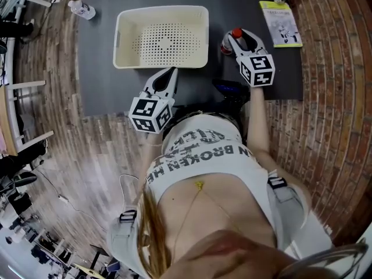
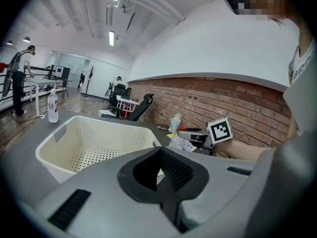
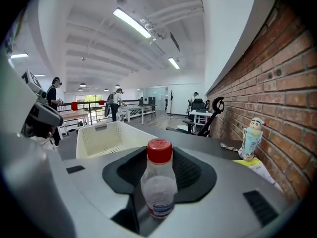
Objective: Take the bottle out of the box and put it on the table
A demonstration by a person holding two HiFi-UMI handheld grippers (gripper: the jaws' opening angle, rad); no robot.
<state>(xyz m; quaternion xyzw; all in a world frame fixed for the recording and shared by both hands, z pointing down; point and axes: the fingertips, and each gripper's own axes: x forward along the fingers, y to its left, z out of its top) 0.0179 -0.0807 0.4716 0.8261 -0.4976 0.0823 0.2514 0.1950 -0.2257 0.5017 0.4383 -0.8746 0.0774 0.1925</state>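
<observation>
Bottle (image 3: 158, 182): clear plastic, red cap, upright, held in the right gripper (image 1: 237, 39), just beside the box's right wall.
Box (image 1: 131, 39): cream, perforated floor, open side up, near the table's (image 1: 99, 68) far edge.

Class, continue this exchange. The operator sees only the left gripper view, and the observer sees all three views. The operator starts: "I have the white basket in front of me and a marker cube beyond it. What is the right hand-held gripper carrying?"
Observer: A clear bottle with a red cap. It stands upright between the jaws of the right hand-held gripper, which are closed on it.
Operator: Is it still over the basket?
Observer: No. The head view shows it outside the basket, just past the basket's right end, over the dark table. I cannot tell whether its base touches the table.
</observation>
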